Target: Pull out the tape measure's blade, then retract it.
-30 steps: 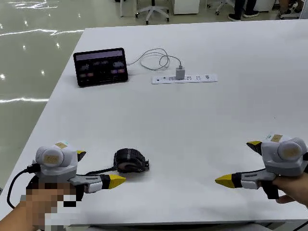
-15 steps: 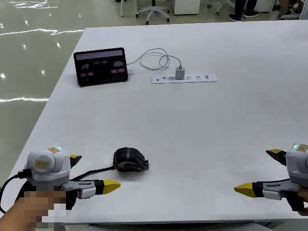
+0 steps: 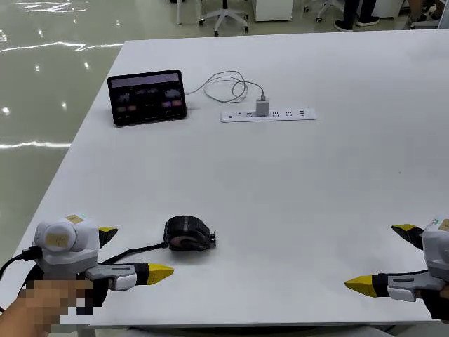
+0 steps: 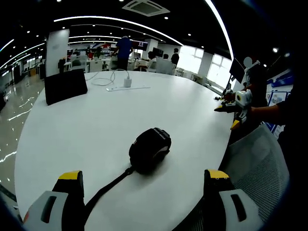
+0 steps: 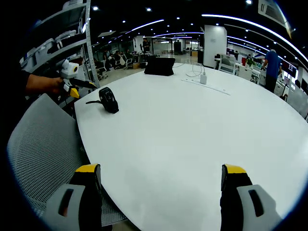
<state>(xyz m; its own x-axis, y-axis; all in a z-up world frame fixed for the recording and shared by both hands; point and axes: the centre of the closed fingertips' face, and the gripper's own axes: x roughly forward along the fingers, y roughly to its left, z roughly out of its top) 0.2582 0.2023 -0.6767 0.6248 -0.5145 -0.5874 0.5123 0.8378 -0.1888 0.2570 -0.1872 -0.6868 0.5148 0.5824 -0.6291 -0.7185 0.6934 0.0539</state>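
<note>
We saw the tape measure [image 3: 188, 234] lying on the white worktop [image 3: 295, 189], close to the near edge and toward the near left corner; it was a dark, rounded case, and no blade could be seen drawn out of it; a black strap [image 3: 138, 250] trailed from the case toward the near edge, and in the left gripper view it ran down between the two yellow-tipped jaws. We held the left gripper [image 3: 137, 250] at that near left corner, just beside the tape measure but apart from it; its jaws stood spread wide with nothing pinched between them. We held the right gripper [image 3: 379, 255] over the near edge toward the near right corner, well apart from the tape measure; its jaws were likewise spread wide and held nothing, with bare worktop ahead of them. A dark tablet [image 3: 146, 97] stood propped near the left edge, farther back; a white power strip [image 3: 269, 114] lay flat beyond the middle of the worktop, to the right of the tablet; a white charger [image 3: 262, 107] was plugged into the strip, and its cable [image 3: 228, 86] looped on the worktop between the strip and the tablet. A grey mesh chair back [image 5: 41, 144] showed at the near edge.
</note>
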